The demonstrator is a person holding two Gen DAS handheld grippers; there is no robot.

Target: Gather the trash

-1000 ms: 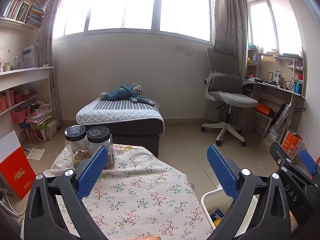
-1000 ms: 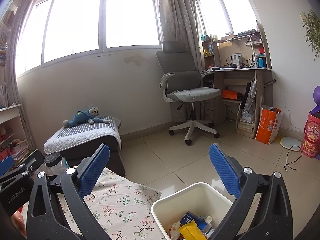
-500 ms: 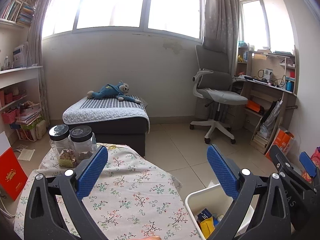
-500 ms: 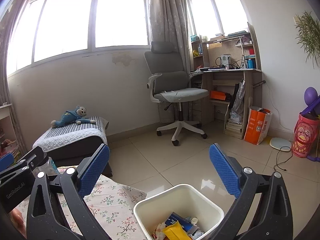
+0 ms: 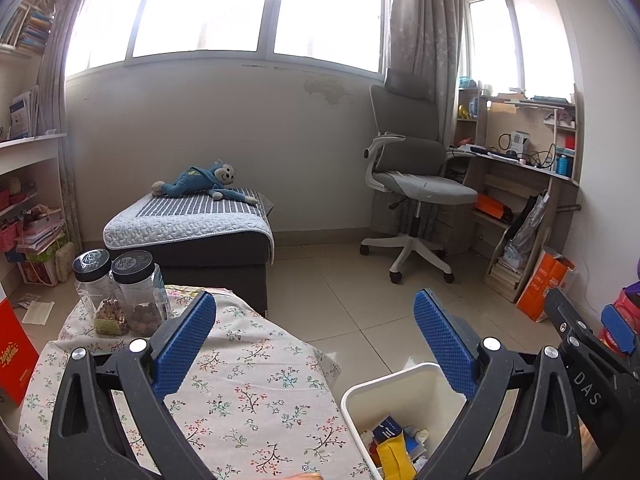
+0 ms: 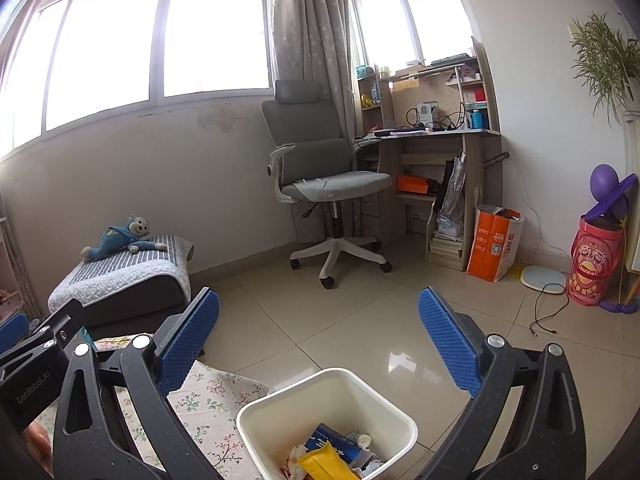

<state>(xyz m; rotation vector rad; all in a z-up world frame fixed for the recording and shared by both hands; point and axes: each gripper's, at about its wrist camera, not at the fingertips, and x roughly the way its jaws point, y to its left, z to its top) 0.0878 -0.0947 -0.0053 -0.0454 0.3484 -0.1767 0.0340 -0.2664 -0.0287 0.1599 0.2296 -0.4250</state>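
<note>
Both the left gripper point(image 5: 314, 344) and right gripper point(image 6: 318, 340) have jaws wide apart and empty; light, crushable wrappers sit in the white plastic bin point(image 6: 280, 412) near right of the floral-clothed surface point(image 5: 248, 392), best pinched by a loose edge

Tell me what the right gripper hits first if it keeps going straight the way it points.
Probably nothing near: the open right gripper aims over the white bin at bare floor tiles; the office chair stands beyond. Depth is uncertain.
</note>
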